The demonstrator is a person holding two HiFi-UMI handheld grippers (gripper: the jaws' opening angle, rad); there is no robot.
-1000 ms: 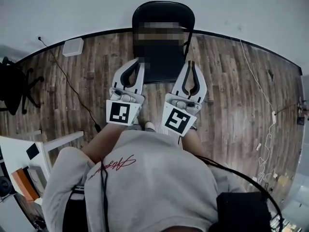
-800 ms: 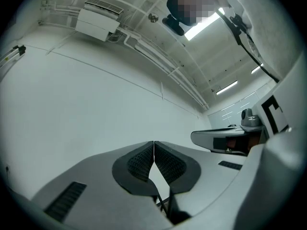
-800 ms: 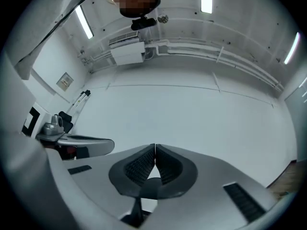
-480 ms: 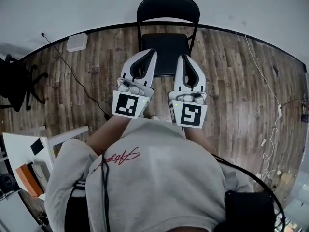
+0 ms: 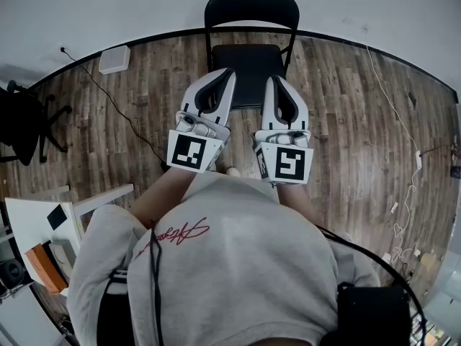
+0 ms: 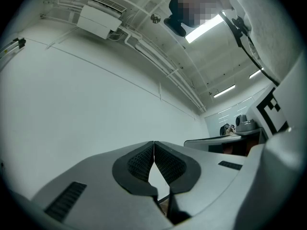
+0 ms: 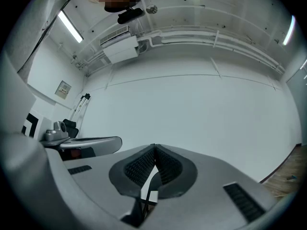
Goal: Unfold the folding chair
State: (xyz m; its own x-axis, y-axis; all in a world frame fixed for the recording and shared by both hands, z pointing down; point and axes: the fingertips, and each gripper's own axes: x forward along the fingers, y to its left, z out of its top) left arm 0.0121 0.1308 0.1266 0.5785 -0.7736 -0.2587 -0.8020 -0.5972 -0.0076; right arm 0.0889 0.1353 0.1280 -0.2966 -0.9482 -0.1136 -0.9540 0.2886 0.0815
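Observation:
A black folding chair [image 5: 251, 7] stands open against the white wall, and its seat [image 5: 253, 58] faces me. In the head view both grippers hover side by side over the seat's front edge, pointing at the chair. My left gripper [image 5: 229, 73] is shut with nothing in it, and its ribbed pads [image 6: 142, 161] meet at the tip in the left gripper view. My right gripper [image 5: 271, 81] is shut and empty too, with its pads [image 7: 167, 166] closed together. Both gripper views look slightly upward at wall and ceiling.
The floor is dark wood planks [image 5: 338, 121]. A white box [image 5: 115, 60] sits by the wall at left, with a black cable [image 5: 122, 117] running from it. A black office chair [image 5: 21, 125] and a white desk [image 5: 68, 211] stand at left. White cords [image 5: 395, 114] lie at right.
Both grippers have shifted forward over the chair seat. The right gripper has rolled, so its marker cube now faces up squarely. The chair stands as before.

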